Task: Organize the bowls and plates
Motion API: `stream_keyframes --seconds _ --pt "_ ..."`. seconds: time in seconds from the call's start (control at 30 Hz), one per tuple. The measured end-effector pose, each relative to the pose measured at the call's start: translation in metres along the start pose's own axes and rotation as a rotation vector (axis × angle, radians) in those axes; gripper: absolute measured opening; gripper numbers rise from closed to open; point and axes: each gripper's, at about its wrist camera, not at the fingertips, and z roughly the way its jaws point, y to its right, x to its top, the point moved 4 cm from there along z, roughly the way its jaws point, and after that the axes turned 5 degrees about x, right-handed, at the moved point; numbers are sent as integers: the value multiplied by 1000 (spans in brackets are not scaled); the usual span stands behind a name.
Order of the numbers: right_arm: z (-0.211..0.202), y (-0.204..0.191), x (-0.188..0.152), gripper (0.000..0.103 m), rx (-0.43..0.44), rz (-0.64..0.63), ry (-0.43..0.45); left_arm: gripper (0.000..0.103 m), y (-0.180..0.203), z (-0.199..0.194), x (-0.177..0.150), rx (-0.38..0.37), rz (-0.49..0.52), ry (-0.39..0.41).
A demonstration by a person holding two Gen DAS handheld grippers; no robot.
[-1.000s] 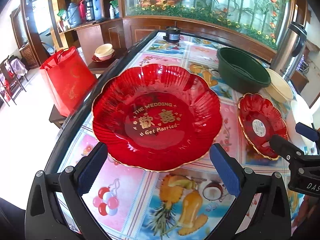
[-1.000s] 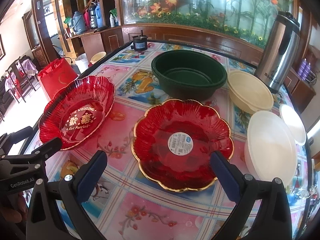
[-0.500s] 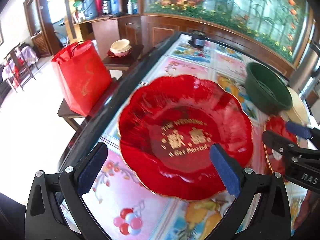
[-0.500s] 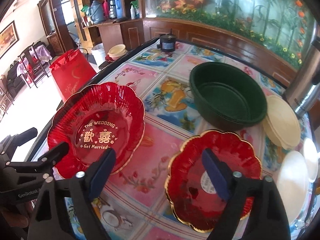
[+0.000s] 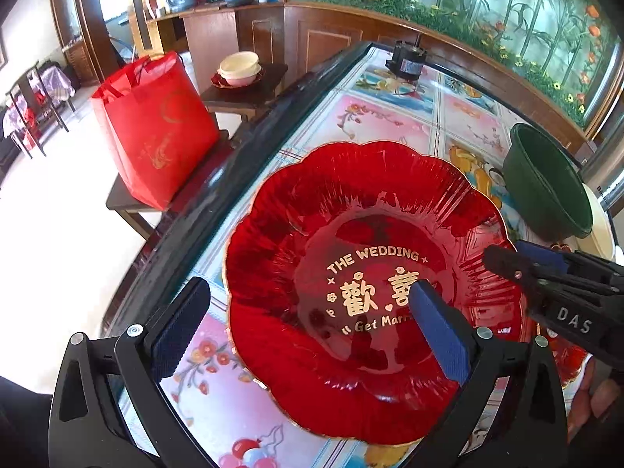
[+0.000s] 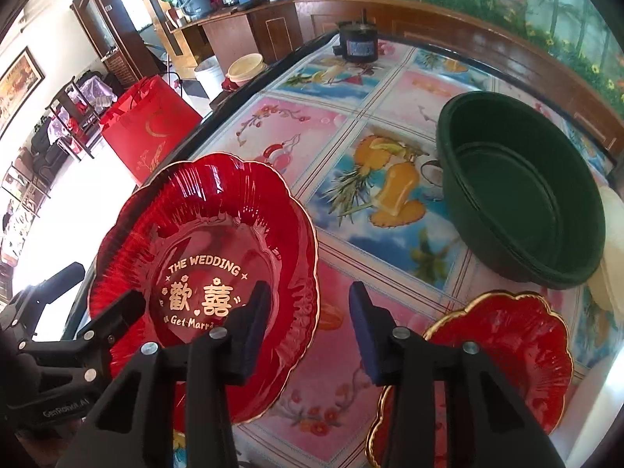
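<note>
A large red wedding plate (image 5: 351,280) with gold lettering lies near the table's left edge; it also shows in the right wrist view (image 6: 202,273). My left gripper (image 5: 308,323) is open and straddles its near left rim. My right gripper (image 6: 308,327) is open, its jaws on either side of the plate's right rim; it shows from the side in the left wrist view (image 5: 507,261). A smaller red plate (image 6: 503,358) lies to the right. A dark green bowl (image 6: 522,191) stands behind it.
A cream bowl (image 6: 612,234) sits right of the green bowl. A small black appliance (image 6: 357,43) stands at the table's far end. Off the left edge are a red bag (image 5: 156,128) on a bench and bowls (image 5: 240,68) on a side table.
Both grippers have swung left and closed in on the large wedding plate. The right gripper left the smaller red plate and its jaws have narrowed. The plate looks unmoved.
</note>
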Motion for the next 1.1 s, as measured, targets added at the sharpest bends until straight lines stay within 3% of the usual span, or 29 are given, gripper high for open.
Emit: stream_keyframes --seconds 0.1,0.17,0.3,0.47,0.57,0.67,0.73,0.93,1.1 --pt "4 -1 1 40 13 4 -12 103 0 8 2 -19 -25 -33" --pt "7 0 1 32 20 13 -19 103 1 13 3 -31 -37 -54" --pt "12 2 0 25 49 36 -30 102 1 19 5 -38 -49 -80" --pt "15 4 -1 11 64 51 -27 95 0 28 6 -40 -56 -113" --pt "15 7 -3 10 86 68 -21 83 -2 30 6 -8 -53 -117" --pt "15 8 -4 10 93 70 -26 62 -9 29 9 20 -54 -103" --pt "14 9 -4 10 86 70 -19 43 -14 29 10 41 -55 -100" --pt "11 8 -5 10 56 64 2 23 -24 29 9 74 -58 -105" --pt "7 6 -4 10 39 47 19 19 -29 28 5 60 -83 -111"
